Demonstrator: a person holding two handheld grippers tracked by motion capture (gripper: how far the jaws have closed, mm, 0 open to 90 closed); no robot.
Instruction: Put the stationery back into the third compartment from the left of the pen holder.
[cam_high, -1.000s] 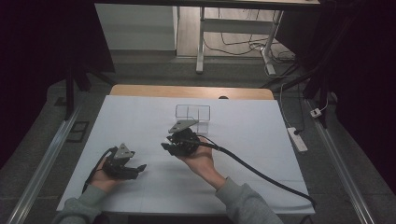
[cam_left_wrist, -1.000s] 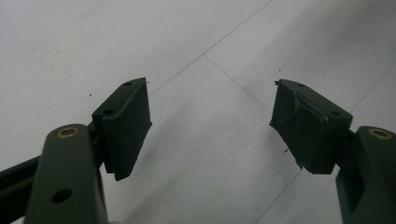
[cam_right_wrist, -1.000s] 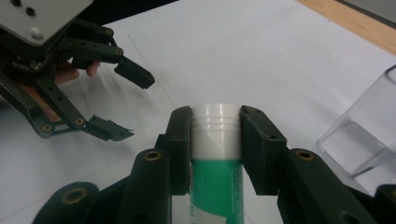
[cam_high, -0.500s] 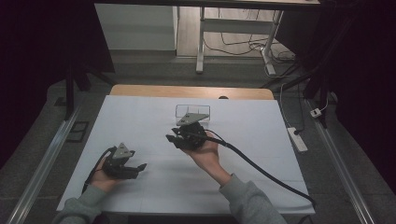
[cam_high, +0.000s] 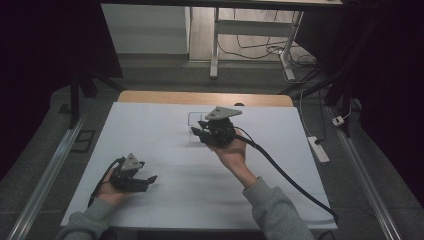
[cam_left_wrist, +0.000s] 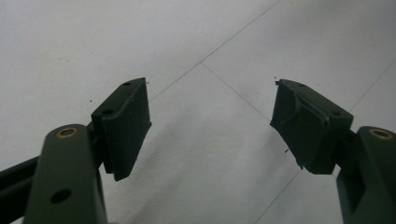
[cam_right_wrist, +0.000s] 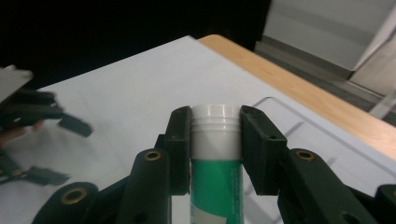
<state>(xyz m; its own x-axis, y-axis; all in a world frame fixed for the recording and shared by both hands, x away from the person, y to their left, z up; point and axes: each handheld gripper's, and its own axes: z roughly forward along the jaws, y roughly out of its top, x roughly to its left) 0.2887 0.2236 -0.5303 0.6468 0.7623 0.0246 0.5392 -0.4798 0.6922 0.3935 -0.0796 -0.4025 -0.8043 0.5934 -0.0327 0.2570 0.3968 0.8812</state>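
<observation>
Right tongs (cam_right_wrist: 215, 140), farther forward, clamped on glue stick (cam_right_wrist: 215, 158) beside possibly empty clear tray (cam_high: 196, 120); left tongs (cam_left_wrist: 210, 126) apart.

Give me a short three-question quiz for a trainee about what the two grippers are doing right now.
1. True or false: the left gripper holds something between its jaws.
2. What does the right gripper hold: A) a green tube with a white cap, B) a pen, C) a cloth?
3. Fill in: beyond the tube lies a clear ____ on the white sheet.

Key: 1 false, its jaws stand open over bare sheet. 2 A, clamped at the cap. 3 tray.
</observation>
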